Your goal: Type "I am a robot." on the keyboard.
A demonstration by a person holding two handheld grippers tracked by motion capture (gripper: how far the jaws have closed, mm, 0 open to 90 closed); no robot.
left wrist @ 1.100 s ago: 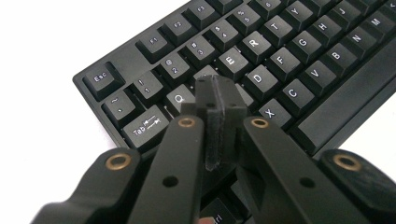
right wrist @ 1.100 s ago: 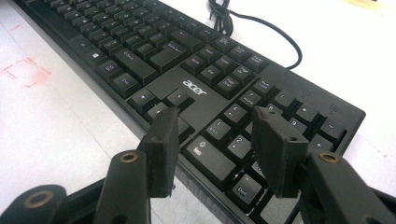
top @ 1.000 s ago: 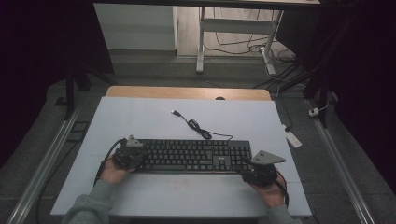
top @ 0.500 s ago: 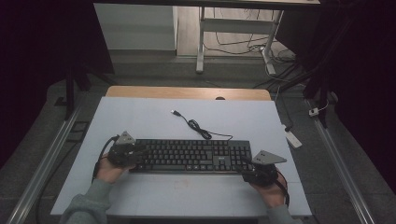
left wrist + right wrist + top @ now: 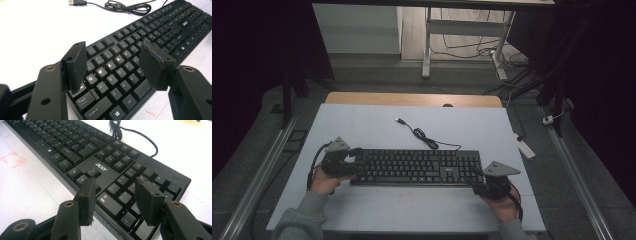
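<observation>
So the black Acer keyboard [image 5: 414,167] is lying flat on the white table [image 5: 377,127], with a gripper at each end. The left gripper [image 5: 113,62] has its fingers spread apart with nothing clamped between them. Its pads [image 5: 75,66] hang over the left end of the board, and the Q, W, A, S keys sit right between and just past them, Caps Lock and Shift nearer the camera. The right gripper [image 5: 115,195] is the same deal: fingers apart, gripping nothing, poised over the numpad corner, with the arrow keys just beyond the left finger and the Acer logo a bit further out. The keyboard's cable [image 5: 424,135] curls loose on the table well beyond both sets of fingers, ending in a USB plug [image 5: 399,121].
</observation>
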